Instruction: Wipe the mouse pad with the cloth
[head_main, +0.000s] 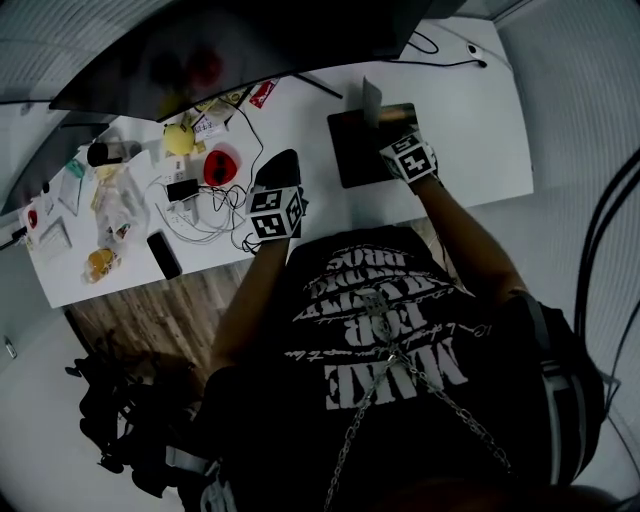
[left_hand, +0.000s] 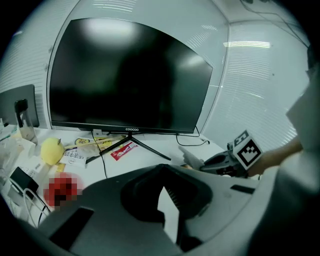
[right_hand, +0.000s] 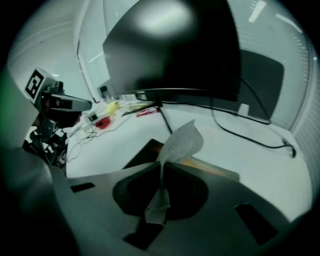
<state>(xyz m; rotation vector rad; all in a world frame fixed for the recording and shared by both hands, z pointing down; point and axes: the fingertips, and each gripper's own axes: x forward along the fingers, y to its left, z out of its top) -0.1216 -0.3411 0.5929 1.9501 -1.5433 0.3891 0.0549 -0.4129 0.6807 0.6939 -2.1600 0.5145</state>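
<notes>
The right gripper (right_hand: 162, 167) has its jaws clamped together on the grey cloth (right_hand: 182, 142). One end of the cloth fans upward past the jaw tips and a shorter end hangs behind them. It is held over the near part of the dark mouse pad (right_hand: 145, 155), which lies flat on the white worktop (head_main: 480, 120) in front of the monitor (right_hand: 172, 50). The left gripper (left_hand: 165, 190) sits well to the side, its jaws slightly apart with only bare worktop showing between them.
</notes>
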